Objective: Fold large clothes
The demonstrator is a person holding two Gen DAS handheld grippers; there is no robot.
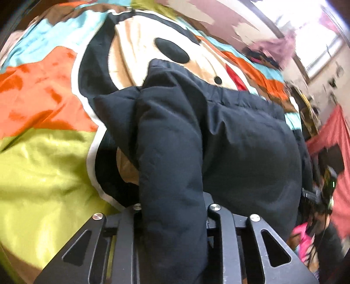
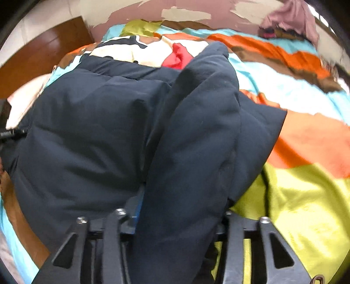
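Observation:
A dark navy padded jacket (image 1: 240,135) lies on a bed with a bright patterned cover (image 1: 43,153). My left gripper (image 1: 172,209) is shut on a thick fold of the jacket that runs between its fingers; the fingertips are hidden by the fabric. In the right wrist view the same jacket (image 2: 87,131) fills the middle. My right gripper (image 2: 177,214) is shut on another padded fold, which rises ahead of it. The other gripper shows at the far right of the left wrist view (image 1: 326,187).
The bed cover (image 2: 306,196) has green, orange, blue and cream patches. A pink and purple heap of clothes (image 2: 291,19) lies at the bed's far end. A brown wooden floor (image 2: 43,50) lies to the left. A window (image 1: 310,39) is at upper right.

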